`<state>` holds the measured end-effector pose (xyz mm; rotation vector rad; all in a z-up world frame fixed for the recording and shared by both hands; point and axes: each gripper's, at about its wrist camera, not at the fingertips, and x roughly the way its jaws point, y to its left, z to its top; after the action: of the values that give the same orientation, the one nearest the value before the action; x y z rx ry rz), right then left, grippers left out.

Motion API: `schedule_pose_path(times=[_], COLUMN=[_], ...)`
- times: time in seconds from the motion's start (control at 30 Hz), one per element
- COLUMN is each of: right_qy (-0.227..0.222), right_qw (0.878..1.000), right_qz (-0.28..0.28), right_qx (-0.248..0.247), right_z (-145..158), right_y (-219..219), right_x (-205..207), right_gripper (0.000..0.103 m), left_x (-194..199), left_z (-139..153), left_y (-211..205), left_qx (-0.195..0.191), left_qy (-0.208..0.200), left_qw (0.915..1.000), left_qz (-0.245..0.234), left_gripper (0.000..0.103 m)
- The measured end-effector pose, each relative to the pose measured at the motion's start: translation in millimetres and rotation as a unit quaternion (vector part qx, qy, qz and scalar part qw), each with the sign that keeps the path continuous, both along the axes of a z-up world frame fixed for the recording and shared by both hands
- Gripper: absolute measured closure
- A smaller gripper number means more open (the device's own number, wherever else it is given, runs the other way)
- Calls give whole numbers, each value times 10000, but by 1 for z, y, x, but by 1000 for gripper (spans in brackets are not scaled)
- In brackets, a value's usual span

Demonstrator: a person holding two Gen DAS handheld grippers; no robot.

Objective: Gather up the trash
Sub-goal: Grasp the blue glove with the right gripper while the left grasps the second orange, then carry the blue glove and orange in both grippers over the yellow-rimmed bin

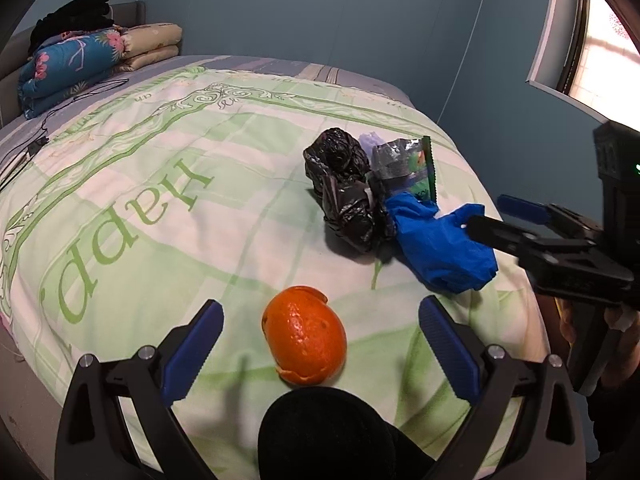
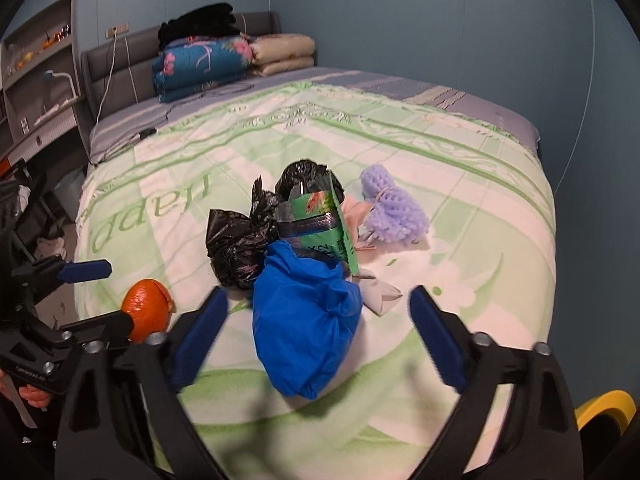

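The left gripper (image 1: 320,344) is hanging over the near edge of the bed (image 1: 160,208), its fingers (image 1: 194,350) standing wide apart with nothing pressed between them. The peel (image 1: 305,336), an orange half-shell, is lying right in the gap, a little nearer the left finger than the right, and neither pad is touching it. Its long axis is running roughly along the line the gripper is pointing, so the fingers are set to close across its narrow width.

The right gripper (image 2: 318,334) is sitting in much the same way: its fingers (image 2: 198,336) are spread wide, empty, and the blue bag (image 2: 308,320) is lying between them, its bulk nearer the left finger and well clear of the right one. The bag's long axis is running away from the fingers, toward the pile beyond.

That pile is touching the bag's far end: a black bag (image 2: 240,248) to the left, a green wrapper (image 2: 324,224) upright behind, a lilac puff (image 2: 394,212) further right, and a pale scrap (image 2: 380,294) just beside the blue bag.

Judging by this, each hand is nearer its own piece: the left to the peel, the right to the blue bag. The two grippers are working side by side, near each other but apart.
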<state>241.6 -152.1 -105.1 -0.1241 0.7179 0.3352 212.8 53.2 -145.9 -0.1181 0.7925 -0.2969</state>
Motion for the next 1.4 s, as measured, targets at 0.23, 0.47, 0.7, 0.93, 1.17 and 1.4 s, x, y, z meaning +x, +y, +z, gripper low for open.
schedule_pose_path(times=[0.23, 0.47, 0.7, 0.93, 1.17, 1.4], right_qy=[304, 696, 956, 770, 421, 106], right_qw=[9994, 9971, 9950, 9964, 9980, 9973], right_qz=[45, -93, -242, -363, -460, -673], right_qx=[-160, -287, -132, 48, 133, 256], right_z=[-15, -32, -36, -18, 10, 39], right_y=[10, 14, 10, -3, -22, -46], right_x=[17, 32, 36, 25, 3, -25], right_gripper=[21, 42, 67, 91, 94, 94], left_x=[11, 16, 11, -2, -11, -23], left_z=[-13, -23, -19, -2, 14, 35], left_y=[1, -7, -1, 0, 4, 6], left_qx=[-11, 178, 80, -71, -204, -255], left_qy=[245, 366, 383, 162, -8, -212], left_qw=[9997, 9991, 9992, 9998, 9998, 9994], left_qz=[-52, -105, 60, -8, 57, 135], left_gripper=[30, 58, 64, 66, 66, 66])
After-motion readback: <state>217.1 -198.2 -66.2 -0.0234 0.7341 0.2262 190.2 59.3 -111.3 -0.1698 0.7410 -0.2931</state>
